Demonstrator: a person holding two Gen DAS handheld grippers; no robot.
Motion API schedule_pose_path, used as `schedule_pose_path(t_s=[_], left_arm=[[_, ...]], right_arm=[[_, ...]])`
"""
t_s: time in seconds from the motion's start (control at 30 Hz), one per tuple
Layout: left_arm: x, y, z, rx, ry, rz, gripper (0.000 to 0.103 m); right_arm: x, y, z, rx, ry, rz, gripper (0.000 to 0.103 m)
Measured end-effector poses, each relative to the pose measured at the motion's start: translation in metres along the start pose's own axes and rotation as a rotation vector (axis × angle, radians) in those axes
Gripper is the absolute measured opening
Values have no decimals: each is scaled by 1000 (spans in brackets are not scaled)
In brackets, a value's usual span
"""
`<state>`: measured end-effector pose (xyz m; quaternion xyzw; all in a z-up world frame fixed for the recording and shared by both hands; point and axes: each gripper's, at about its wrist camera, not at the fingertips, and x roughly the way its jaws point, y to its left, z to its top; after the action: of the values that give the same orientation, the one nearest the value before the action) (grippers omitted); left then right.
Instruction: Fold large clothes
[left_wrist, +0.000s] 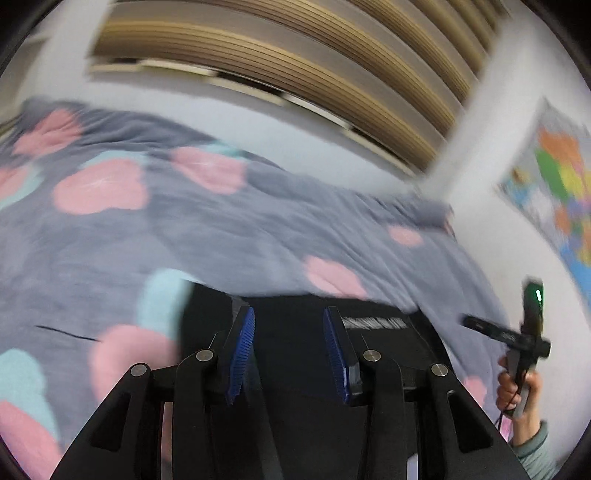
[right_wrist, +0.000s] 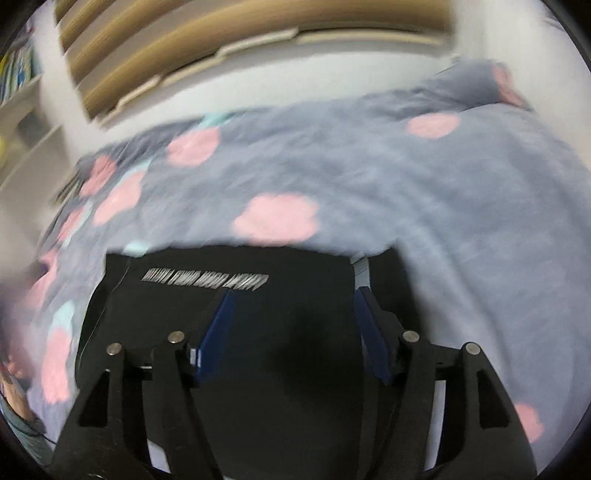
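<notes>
Here, the biggest thing in both views is a grey fleece garment (left_wrist: 229, 236) printed with pink hearts and pale blue patches; it spreads wide across the middle of each picture, blurred by motion. Taking this garment (right_wrist: 369, 177) as the landmark: behind it runs a white wall (left_wrist: 258, 110), and above that a band of tan wooden slats (left_wrist: 295, 48). Whether the garment lies on a bed or a worktop cannot be told.

In front of the garment, overlapping its near edge, lies a black cloth (left_wrist: 295, 332) with a strip of white lettering, too smeared to read. The same black cloth (right_wrist: 280, 332) fills the lower middle of the right wrist view.

To the right of the garment in the left wrist view, a colourful map poster (left_wrist: 557, 192) hangs on the wall. To its left in the right wrist view, white shelves (right_wrist: 26, 110) hold books.

The left tool (left_wrist: 291, 354) sits over the black cloth, its blue pads parted with a clear gap and nothing gripped. The right tool (right_wrist: 291, 332) is likewise spread wide over the black cloth, holding nothing.

At the garment's right edge in the left wrist view, the person's right hand (left_wrist: 517, 387) grips a handle.
</notes>
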<state>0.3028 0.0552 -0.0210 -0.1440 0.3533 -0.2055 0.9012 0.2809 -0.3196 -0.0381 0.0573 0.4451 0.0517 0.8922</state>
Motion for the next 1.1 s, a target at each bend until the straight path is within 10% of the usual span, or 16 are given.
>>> schedule_pose_path(t_s=[0.13, 0.27, 0.57, 0.73, 0.93, 1.1], left_arm=[[56, -65, -45, 70, 149, -55, 40], [127, -56, -95, 5, 311, 48, 39], [120, -62, -89, 52, 290, 61, 39], [97, -88, -37, 110, 141, 99, 46], [191, -26, -31, -100, 327, 122, 46], [207, -8, -43, -169, 321, 78, 47]], right_arm=[[56, 45, -36, -88, 119, -37, 63], [111, 46, -67, -125, 214, -102, 66], [104, 45, -56, -131, 196, -81, 63], [85, 52, -6, -102, 81, -57, 63], [179, 27, 13, 52, 247, -54, 75], [194, 17, 10, 79, 225, -33, 84]])
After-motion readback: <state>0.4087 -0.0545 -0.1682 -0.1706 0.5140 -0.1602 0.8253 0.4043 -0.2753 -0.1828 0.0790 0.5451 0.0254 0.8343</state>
